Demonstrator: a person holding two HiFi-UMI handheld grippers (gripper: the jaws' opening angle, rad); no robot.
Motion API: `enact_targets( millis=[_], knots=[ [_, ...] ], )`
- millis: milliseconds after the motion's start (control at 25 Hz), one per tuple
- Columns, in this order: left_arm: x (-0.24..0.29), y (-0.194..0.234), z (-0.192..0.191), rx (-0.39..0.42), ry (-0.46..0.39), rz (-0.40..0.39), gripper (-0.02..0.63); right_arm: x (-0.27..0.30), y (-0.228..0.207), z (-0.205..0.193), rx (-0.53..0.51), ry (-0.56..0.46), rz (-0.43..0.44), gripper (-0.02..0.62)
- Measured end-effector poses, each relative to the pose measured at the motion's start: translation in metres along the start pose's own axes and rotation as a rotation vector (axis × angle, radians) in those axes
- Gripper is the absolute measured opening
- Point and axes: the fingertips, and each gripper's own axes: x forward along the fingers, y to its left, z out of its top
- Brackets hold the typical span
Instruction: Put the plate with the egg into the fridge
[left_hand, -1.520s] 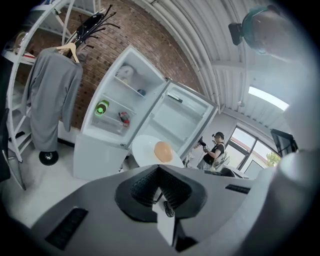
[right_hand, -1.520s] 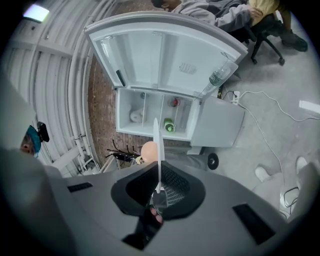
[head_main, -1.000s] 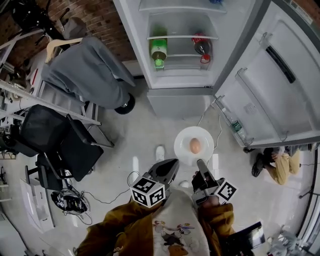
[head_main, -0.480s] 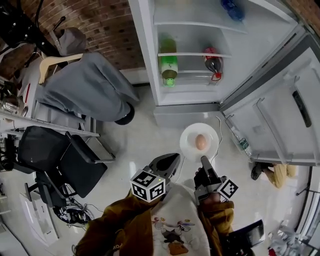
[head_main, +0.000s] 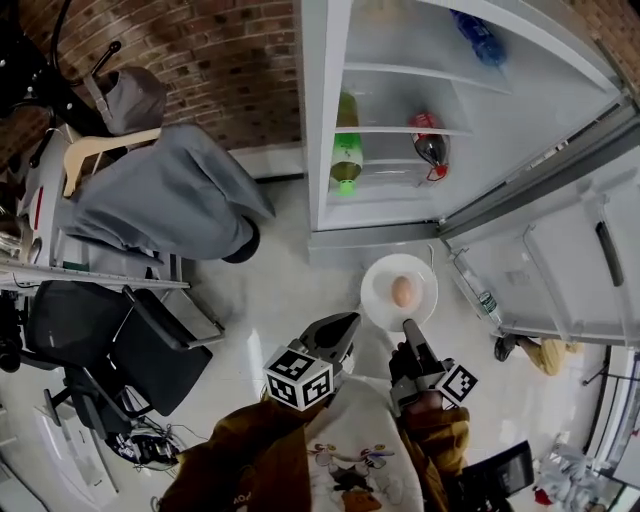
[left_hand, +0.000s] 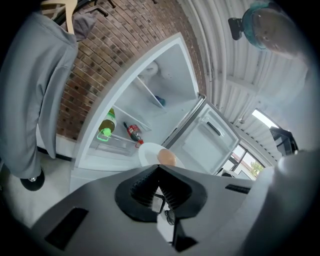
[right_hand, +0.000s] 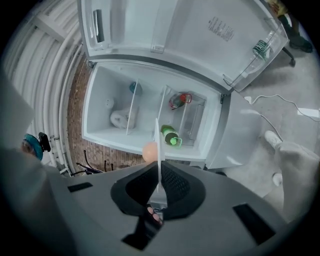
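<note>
Both grippers reach forward from the chest toward the open fridge (head_main: 325, 120), tilted slightly down. The right gripper (head_main: 408, 325) is clenched on the near rim of the plate (head_main: 380, 285), which runs edge-on between its jaws. The left gripper (head_main: 345, 325) has its jaws closed together with its tip just beside the plate's left rim; I cannot tell if it touches. The plate is level, face up, above the floor before the fridge. The egg (head_main: 403, 291) lies at its middle, long axis toward the fridge.
</note>
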Motion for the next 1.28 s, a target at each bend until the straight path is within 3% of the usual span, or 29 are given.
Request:
enact_targets(
  millis=[320,520,960,1280],
  knots=[
    [0.000,0.028,0.028,0.011,-0.048,0.074,0.006,0.045,0.012,0.011,0.008,0.035,0.050,0.021],
    [0.013,0.028,0.050,0.074,-0.063,0.102,0.006,0.066,0.016,0.027,0.017,0.065,0.071,0.021],
    [0.086,0.029,0.101,0.156,-0.069,0.135,0.006,0.115,0.026,0.083,0.038,0.112,0.130,0.021],
    [0.137,0.029,0.118,0.150,-0.088,0.178,0.006,0.141,0.031,0.139,0.026,0.139,0.159,0.021]
  ],
)
